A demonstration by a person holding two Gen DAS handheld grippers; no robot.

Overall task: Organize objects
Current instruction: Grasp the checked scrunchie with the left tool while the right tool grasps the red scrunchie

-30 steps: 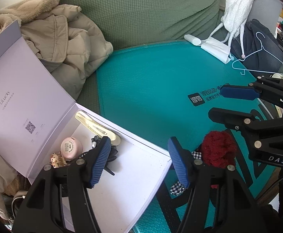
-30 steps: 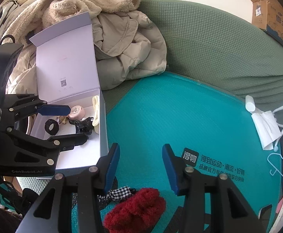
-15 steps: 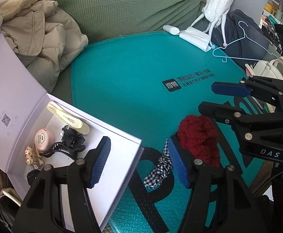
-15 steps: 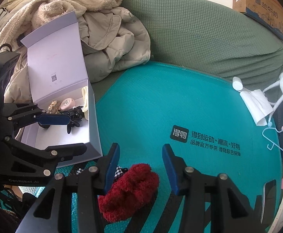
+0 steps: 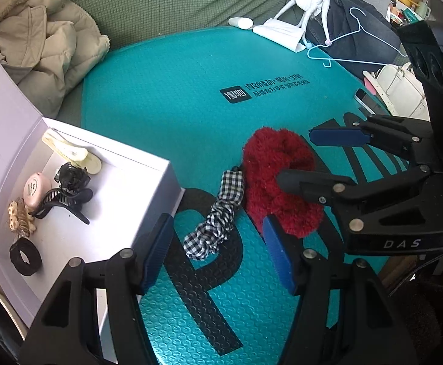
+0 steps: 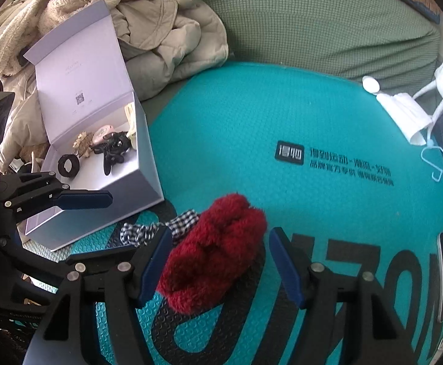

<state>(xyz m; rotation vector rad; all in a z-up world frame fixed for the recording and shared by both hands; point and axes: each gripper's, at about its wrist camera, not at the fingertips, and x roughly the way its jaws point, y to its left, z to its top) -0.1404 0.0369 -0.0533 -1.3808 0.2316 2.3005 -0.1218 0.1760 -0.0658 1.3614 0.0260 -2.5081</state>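
The fluffy red scrunchie (image 6: pixel 213 251) lies on my bumpy teal mat (image 6: pixel 282 115), touching a checked scrunchie (image 5: pixel 216 223) on its left. My right gripper (image 6: pixel 219 266) has just been spreading and straddles the red one, pads clear. My left gripper (image 5: pixel 218 252) hangs parted over the checked one. Further left stands the open white box (image 5: pixel 148 188) holding hair clips; behind it a green ribbed sofa (image 6: pixel 312 21) and crumpled beige coat (image 5: pixel 48 48).

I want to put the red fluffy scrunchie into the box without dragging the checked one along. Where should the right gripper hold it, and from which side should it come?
Judging by its pose, grip the red fluffy scrunchie across its thick puffy middle, coming down from above. The right gripper has just been opening and already straddles it, not yet pressing. The checked scrunchie touches its box-side edge, so keep the pad on that side on the red pile only.
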